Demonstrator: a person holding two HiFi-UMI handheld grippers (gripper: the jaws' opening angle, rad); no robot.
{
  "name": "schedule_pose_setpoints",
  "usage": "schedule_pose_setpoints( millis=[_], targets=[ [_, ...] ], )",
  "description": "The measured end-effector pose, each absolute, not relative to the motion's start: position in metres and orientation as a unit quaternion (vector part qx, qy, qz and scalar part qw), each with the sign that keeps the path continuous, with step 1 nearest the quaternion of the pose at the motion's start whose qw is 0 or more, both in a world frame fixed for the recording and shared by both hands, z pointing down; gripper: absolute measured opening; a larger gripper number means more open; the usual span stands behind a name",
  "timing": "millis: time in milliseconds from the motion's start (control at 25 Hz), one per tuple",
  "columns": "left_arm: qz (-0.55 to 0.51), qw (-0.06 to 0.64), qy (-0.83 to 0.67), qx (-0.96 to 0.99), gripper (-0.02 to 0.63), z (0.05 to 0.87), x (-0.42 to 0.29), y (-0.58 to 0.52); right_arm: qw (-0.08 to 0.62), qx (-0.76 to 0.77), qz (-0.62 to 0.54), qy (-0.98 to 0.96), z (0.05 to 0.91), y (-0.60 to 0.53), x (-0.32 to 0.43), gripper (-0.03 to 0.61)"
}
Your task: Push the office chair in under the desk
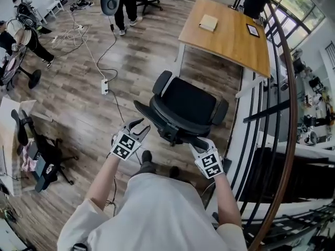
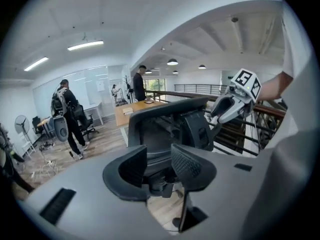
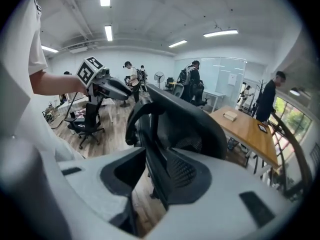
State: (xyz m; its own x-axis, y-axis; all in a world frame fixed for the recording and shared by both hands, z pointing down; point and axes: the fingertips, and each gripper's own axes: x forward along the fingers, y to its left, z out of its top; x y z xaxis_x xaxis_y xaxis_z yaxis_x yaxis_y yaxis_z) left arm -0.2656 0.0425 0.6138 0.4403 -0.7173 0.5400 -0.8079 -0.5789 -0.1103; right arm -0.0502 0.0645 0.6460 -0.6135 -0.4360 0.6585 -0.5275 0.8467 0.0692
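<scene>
Floor (image 1: 78,93): wood planks, open between the chair and the surface's legs.
Surface (image 1: 225,35): a wooden desk at the upper right of the head view, alongside the railing (image 1: 287,88).
Office chair (image 1: 186,106): black. It stands out on the floor, well apart from the surface and not under it (the task looks barely started). Its seat is on the surface's side and its backrest (image 1: 172,127) is on the person's side.
Left tool (image 1: 139,128): jaws wide apart and empty. It sits just beside the backrest's left end, and its own view shows the chair beyond the gap rather than in it.
Right tool (image 1: 198,146): at the backrest's right end. Its jaws are partly apart with the backrest's edge running between them. Floor shows through a gap beside one pad, so I judge it is not clamped.
Deciding relation: the chair lies straight ahead of both tools, between them and the surface. The backrest's long axis runs across from one tool to the other. The surface lies beyond and somewhat to the right.
Nearer hand: the right, which is already on the backrest's edge.
Likely need: a push forward and slightly rightward, with both ends of the backrest driven evenly so the chair does not swivel.
</scene>
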Motion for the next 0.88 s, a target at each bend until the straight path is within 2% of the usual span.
schedule_pose_setpoints(
  millis=[120, 400, 640, 880],
  targets=[
    [0.326, 0.048, -0.397, 0.857, 0.155, 0.635, -0.268, 0.029, 0.37, 0.275, 0.069, -0.885, 0.655, 0.063, -0.055, 0.117],
    [0.457, -0.077, -0.237, 0.854, 0.172, 0.681, -0.258, 0.015, 0.46, 0.251, 0.038, -0.851, 0.68, 0.067, -0.058, 0.141],
    [0.502, -0.122, -0.15, 0.843, 0.195, 0.704, -0.258, 0.007, 0.51, 0.254, 0.03, -0.821, 0.702, 0.073, -0.057, 0.152],
    [0.541, -0.173, -0.097, 0.817, 0.186, 0.727, -0.26, -0.003, 0.543, 0.269, 0.009, -0.795, 0.717, 0.065, -0.057, 0.155]
  ],
)
